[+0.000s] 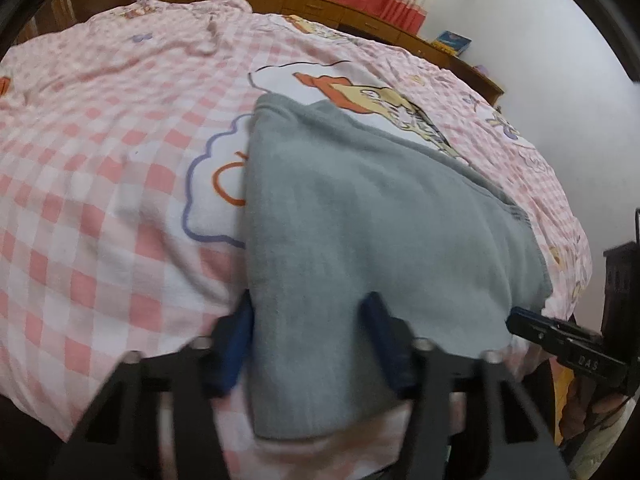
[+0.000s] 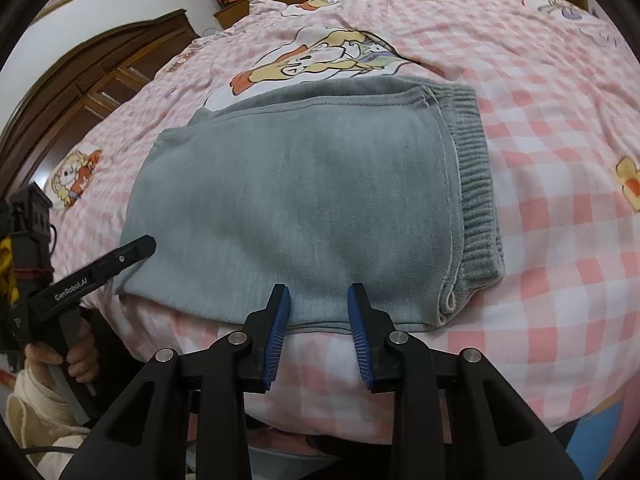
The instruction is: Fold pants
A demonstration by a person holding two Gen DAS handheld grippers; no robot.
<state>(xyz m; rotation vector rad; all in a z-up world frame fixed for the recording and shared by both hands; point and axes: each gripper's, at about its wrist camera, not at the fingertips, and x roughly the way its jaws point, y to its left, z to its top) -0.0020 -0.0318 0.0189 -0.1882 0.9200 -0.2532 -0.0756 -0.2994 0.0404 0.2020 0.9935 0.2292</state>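
Observation:
Grey fleece pants (image 1: pixel 360 220) lie folded into a thick rectangle on the bed, with the ribbed waistband (image 2: pixel 476 184) at the right end in the right wrist view. My left gripper (image 1: pixel 310 320) is open, its blue pads wide apart, and the pants' near left corner lies between them. My right gripper (image 2: pixel 319 304) is open too, its tips straddling the near edge of the pants (image 2: pixel 300 200). Each gripper shows in the other's view: the left one (image 2: pixel 136 248) at the pants' left edge, the right one (image 1: pixel 520 316) at the right edge.
The bed wears a pink checked cover (image 1: pixel 100 180) with cartoon prints. A wooden ledge (image 1: pixel 320 4) with a book (image 1: pixel 452 42) runs behind the bed, and a wooden wardrobe (image 2: pixel 80 92) stands to the left. A person's hand (image 2: pixel 76 360) holds the left gripper's handle.

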